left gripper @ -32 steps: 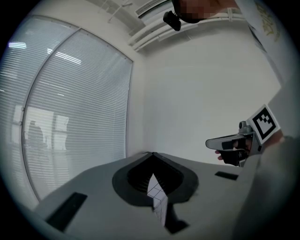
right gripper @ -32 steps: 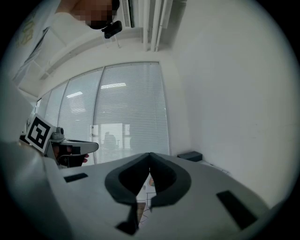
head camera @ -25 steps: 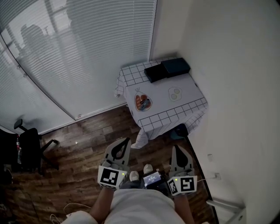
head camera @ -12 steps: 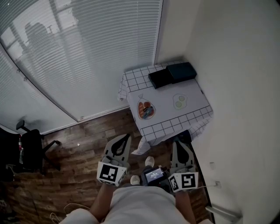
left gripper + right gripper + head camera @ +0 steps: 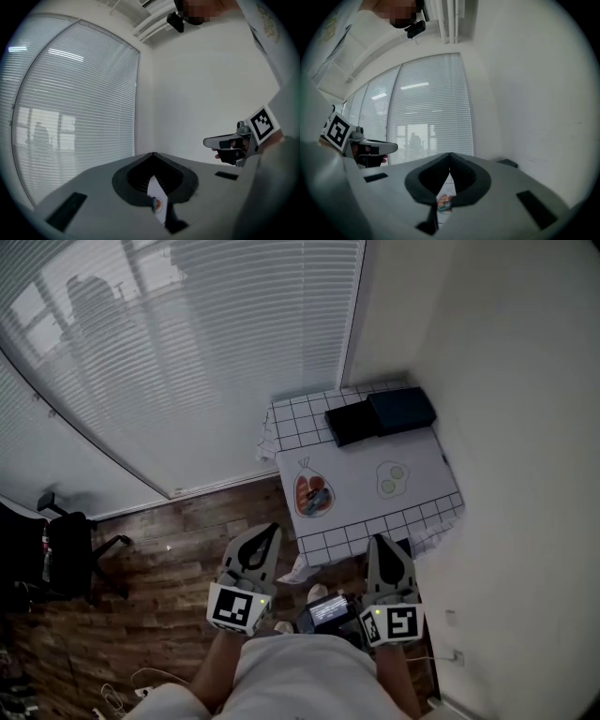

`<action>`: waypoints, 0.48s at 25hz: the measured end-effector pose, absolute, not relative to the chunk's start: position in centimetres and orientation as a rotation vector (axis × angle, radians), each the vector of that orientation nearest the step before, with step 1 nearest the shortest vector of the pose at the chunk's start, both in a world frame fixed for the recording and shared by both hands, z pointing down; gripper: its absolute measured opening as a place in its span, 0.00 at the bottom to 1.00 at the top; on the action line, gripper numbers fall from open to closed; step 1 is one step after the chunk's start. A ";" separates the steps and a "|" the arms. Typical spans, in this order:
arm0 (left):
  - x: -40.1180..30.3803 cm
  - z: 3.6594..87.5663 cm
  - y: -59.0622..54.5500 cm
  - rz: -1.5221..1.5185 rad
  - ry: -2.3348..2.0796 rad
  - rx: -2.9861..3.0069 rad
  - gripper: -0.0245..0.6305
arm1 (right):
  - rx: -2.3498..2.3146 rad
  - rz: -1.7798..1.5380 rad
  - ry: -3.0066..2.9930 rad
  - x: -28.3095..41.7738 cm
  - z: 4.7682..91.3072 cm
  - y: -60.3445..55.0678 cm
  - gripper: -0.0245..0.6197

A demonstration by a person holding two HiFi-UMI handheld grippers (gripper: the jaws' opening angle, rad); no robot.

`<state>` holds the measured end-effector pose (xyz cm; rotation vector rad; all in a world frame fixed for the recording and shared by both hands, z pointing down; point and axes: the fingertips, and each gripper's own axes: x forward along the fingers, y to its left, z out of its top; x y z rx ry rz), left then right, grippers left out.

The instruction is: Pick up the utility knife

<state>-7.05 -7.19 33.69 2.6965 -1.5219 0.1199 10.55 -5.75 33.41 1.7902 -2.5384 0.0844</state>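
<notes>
The utility knife is too small to pick out. The only bright things are a small orange and blue bunch (image 5: 312, 493) lying on the near left part of the white counter with the checked cloth edges (image 5: 356, 460). Whether the knife is in that bunch, I cannot tell. Just to the right of the bunch lies a pale round thing with two green spots (image 5: 393, 479). At the far end of the counter sit a flat black box (image 5: 352, 424) and a flat dark blue box (image 5: 401, 410), side by side and touching.

The counter stands in a corner, between the grey window blinds (image 5: 187, 362) and the white wall (image 5: 506, 427).

Both grippers are held near the counter's front edge, over the brown wooden floor (image 5: 169, 568), and point at the counter. The left gripper (image 5: 272, 529) has its jaws pressed together with nothing in them. The right gripper (image 5: 380, 540) is closed the same way and is empty too. Neither touches the bunch. A black office chair (image 5: 66, 554) stands far off at the left.
</notes>
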 end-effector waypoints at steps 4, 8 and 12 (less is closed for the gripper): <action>-6.2 34.3 -9.2 0.138 -1.559 2.668 0.05 | 1.749 0.098 -2.561 11.3 34.1 -7.9 0.05; -5.5 34.4 -10.4 0.150 -1.562 2.671 0.05 | 1.721 0.084 -2.562 11.7 34.2 -9.4 0.05; -5.4 34.6 -11.7 0.179 -1.556 2.653 0.05 | 1.721 0.089 -2.553 12.1 34.2 -10.8 0.05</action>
